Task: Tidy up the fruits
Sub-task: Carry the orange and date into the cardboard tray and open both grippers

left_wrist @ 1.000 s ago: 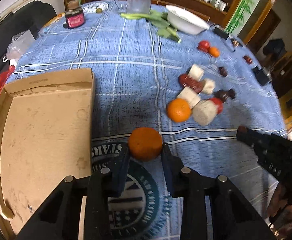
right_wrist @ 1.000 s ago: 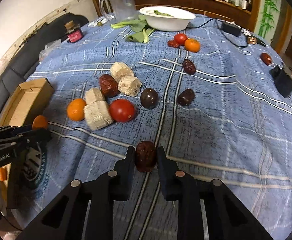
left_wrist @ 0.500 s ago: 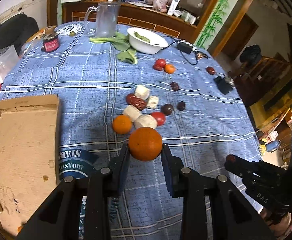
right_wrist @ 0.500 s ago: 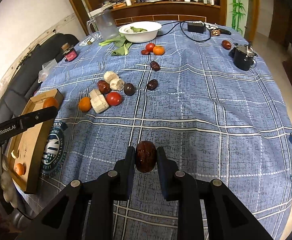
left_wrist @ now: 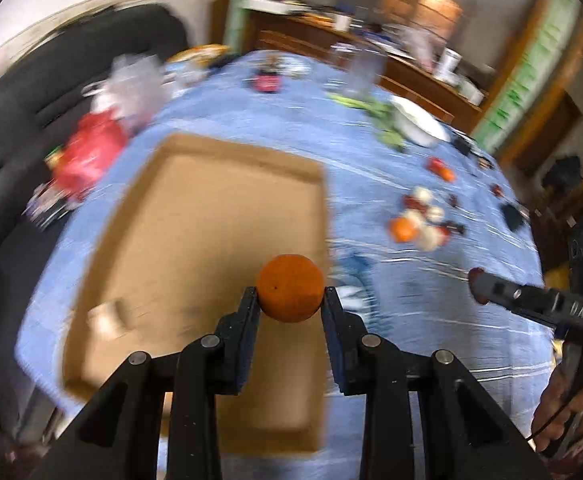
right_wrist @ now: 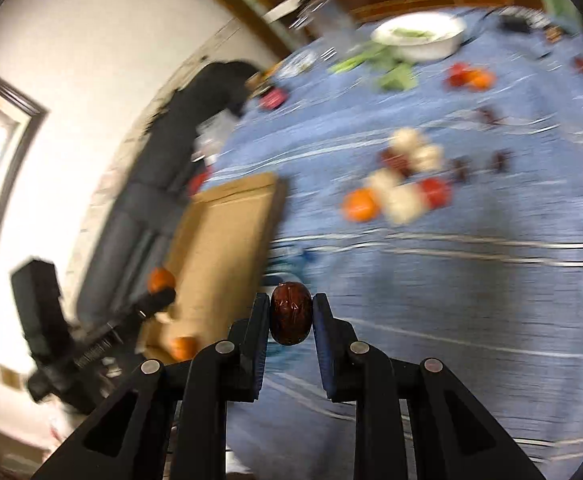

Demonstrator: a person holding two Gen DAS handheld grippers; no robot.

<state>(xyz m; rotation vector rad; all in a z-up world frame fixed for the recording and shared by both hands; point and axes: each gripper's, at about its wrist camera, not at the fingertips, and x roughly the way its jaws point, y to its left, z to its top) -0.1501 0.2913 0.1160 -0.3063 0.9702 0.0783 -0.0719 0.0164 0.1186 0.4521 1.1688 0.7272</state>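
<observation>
Both views are smeared by motion blur, so the small things on the blue-clothed counter [left_wrist: 431,320] are hard to tell apart: the cluster of pale chunks, dark dates and red fruit [right_wrist: 407,184] cannot be counted surely. One loose orange [right_wrist: 358,205] lies at its left edge. The left tool [left_wrist: 291,292] is clamped on one orange [left_wrist: 290,288], held above the near right part of the cardboard tray [left_wrist: 195,216]. The right tool [right_wrist: 290,308] is clamped on one dark red date [right_wrist: 290,307], above the counter just right of the tray. From the right view, one more orange [right_wrist: 183,347] lies in the tray's near corner, partly cut off by the tool's body. The person's hand [left_wrist: 571,412] shows only at the frame edge.
</observation>
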